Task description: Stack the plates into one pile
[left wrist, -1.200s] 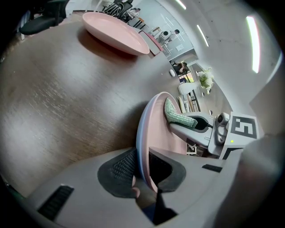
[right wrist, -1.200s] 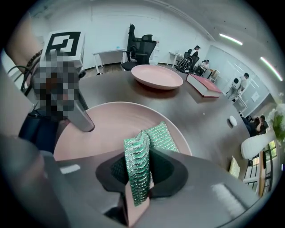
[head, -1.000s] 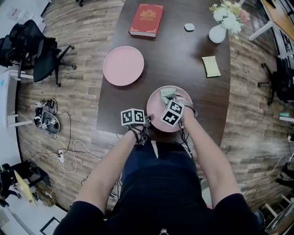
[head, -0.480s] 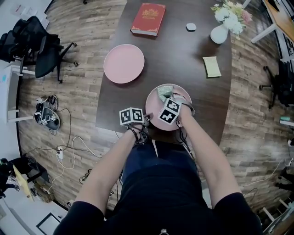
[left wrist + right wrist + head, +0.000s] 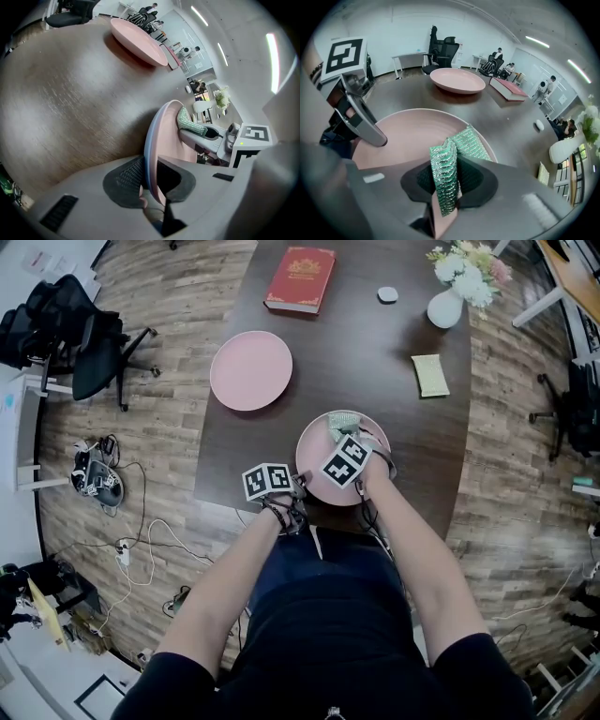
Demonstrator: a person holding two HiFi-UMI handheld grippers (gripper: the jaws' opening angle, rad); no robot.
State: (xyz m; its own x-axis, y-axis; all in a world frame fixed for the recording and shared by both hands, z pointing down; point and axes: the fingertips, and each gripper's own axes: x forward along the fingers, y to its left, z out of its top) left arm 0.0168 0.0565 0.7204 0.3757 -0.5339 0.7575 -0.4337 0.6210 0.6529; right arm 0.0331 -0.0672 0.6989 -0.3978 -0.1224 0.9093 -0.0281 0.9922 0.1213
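A pink plate point(image 5: 323, 474) lies at the table's near edge. My left gripper point(image 5: 300, 489) is shut on its left rim; in the left gripper view the rim point(image 5: 151, 140) runs between the jaws of the left gripper point(image 5: 152, 177). My right gripper point(image 5: 346, 436) is over the plate, shut on a folded green scouring cloth point(image 5: 342, 422). In the right gripper view the cloth point(image 5: 449, 173) stands pinched in the right gripper point(image 5: 446, 187) above the plate point(image 5: 408, 133). A second pink plate point(image 5: 250, 369) sits empty farther back on the left, apart from both grippers.
On the dark wooden table point(image 5: 375, 343) lie a red book point(image 5: 300, 279), a small white object point(image 5: 387, 294), a white vase with flowers point(image 5: 448, 298) and a yellow-green pad point(image 5: 430, 375). An office chair point(image 5: 89, 348) and cables point(image 5: 127, 554) are on the floor at the left.
The right gripper with the cloth has shifted slightly across the near plate, and both marker cubes have rolled a little. Both grips are unchanged.
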